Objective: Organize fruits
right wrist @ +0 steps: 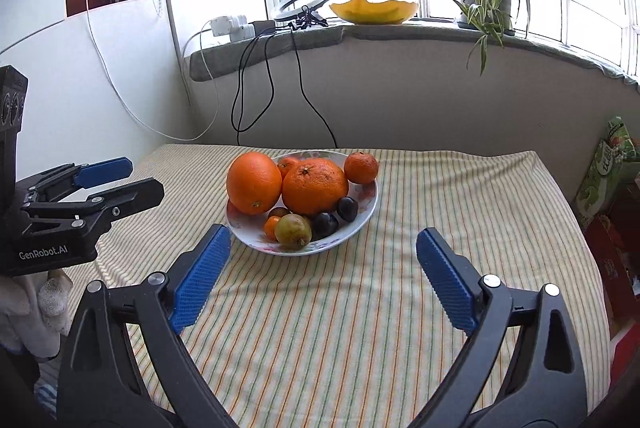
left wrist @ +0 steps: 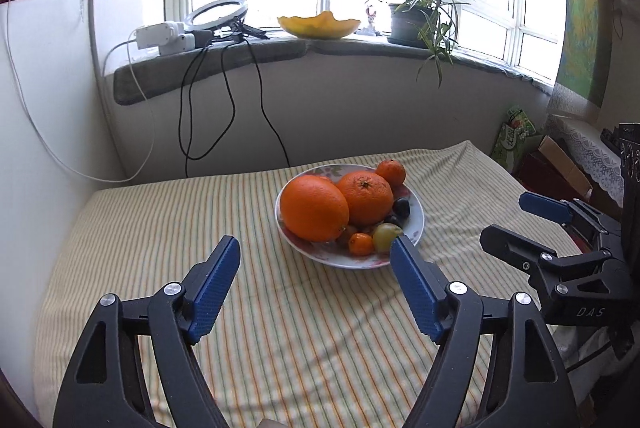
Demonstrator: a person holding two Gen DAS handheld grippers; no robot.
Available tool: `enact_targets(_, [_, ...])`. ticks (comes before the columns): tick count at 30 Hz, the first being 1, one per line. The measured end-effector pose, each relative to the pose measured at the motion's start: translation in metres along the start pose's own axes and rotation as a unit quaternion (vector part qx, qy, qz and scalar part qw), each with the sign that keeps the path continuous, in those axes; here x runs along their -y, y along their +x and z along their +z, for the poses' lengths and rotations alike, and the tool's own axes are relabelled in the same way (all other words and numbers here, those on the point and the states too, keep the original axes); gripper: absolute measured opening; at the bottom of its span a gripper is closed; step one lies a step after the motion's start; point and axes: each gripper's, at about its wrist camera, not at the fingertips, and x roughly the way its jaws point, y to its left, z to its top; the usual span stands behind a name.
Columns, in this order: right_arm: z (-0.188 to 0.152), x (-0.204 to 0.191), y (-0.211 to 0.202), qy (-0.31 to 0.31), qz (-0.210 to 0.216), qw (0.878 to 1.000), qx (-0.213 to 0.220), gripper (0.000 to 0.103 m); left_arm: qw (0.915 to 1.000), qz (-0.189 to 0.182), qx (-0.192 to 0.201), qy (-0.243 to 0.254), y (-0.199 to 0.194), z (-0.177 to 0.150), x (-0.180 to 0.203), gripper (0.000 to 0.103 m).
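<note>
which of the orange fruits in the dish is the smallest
The tiny kumquat-sized one at the near rim of the dish, beside the greenish fruit; the other orange fruits are all clearly larger.

the left claw [left wrist: 314, 248] was wide open with nothing in it, over the striped cloth [left wrist: 160, 228] on the bench. just past it sat a plate [left wrist: 416, 224] with two big oranges [left wrist: 314, 207], a small orange [left wrist: 391, 172], dark plums [left wrist: 401, 207] and a green fruit [left wrist: 386, 236]. the right claw [left wrist: 516, 224] was open at the right side.
</note>
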Motion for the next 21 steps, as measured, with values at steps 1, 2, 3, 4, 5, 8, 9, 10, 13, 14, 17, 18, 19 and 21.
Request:
enact_targets(1, [-0.001,0.000,-0.002,0.001,-0.003,1.000,0.001,0.098,1.0000,0.001,-0.001,-0.007,-0.001,-0.005,-0.001,0.078])
enact_targets(2, [-0.002,0.000,-0.004,0.002,-0.005,1.000,0.003,0.098,0.9999,0.003,-0.002,-0.012,-0.002,-0.009,-0.002,0.078])
enact_targets(3, [-0.003,-0.001,-0.006,0.001,-0.009,1.000,0.005,0.099,0.9999,0.006,-0.003,-0.016,-0.003,-0.012,-0.002,0.078])
enact_targets(4, [-0.005,-0.002,-0.007,0.000,-0.012,1.000,0.007,0.101,0.9998,0.009,-0.004,-0.020,-0.003,-0.015,-0.003,0.078])
enact_targets(5, [-0.006,-0.002,-0.008,0.000,-0.016,1.000,0.008,0.102,0.9996,0.009,-0.007,-0.025,-0.003,-0.018,-0.004,0.078])
enact_targets(8, [-0.010,-0.001,-0.008,0.007,-0.016,1.000,0.006,0.102,0.9995,0.010,-0.013,-0.028,-0.004,-0.024,-0.004,0.078])
enact_targets(9, [-0.011,-0.001,-0.008,0.012,-0.015,1.000,0.005,0.102,0.9995,0.012,-0.013,-0.027,-0.005,-0.025,-0.003,0.078])
enact_targets(10, [-0.012,0.000,-0.008,0.015,-0.013,1.000,0.004,0.102,0.9995,0.013,-0.013,-0.026,-0.006,-0.026,-0.003,0.078])
enact_targets(13, [-0.014,0.001,-0.005,0.020,-0.012,1.000,-0.001,0.102,0.9994,0.017,-0.012,-0.026,-0.007,-0.026,-0.002,0.078])
enact_targets(14, [-0.015,0.001,-0.005,0.021,-0.012,1.000,-0.002,0.102,0.9994,0.016,-0.012,-0.028,-0.007,-0.026,-0.002,0.078])
enact_targets(17, [-0.016,-0.001,-0.004,0.019,-0.010,1.000,-0.004,0.102,0.9994,0.015,-0.011,-0.029,-0.008,-0.026,-0.001,0.078])
enact_targets(18, [-0.016,-0.001,-0.004,0.019,-0.011,1.000,-0.004,0.102,0.9994,0.015,-0.011,-0.028,-0.008,-0.027,-0.001,0.078])
enact_targets(19, [-0.016,-0.001,-0.004,0.020,-0.010,1.000,-0.004,0.102,0.9994,0.016,-0.011,-0.028,-0.008,-0.027,-0.001,0.078])
enact_targets(21, [-0.016,-0.002,-0.003,0.020,-0.009,1.000,-0.004,0.102,0.9994,0.015,-0.011,-0.027,-0.009,-0.027,-0.001,0.078])
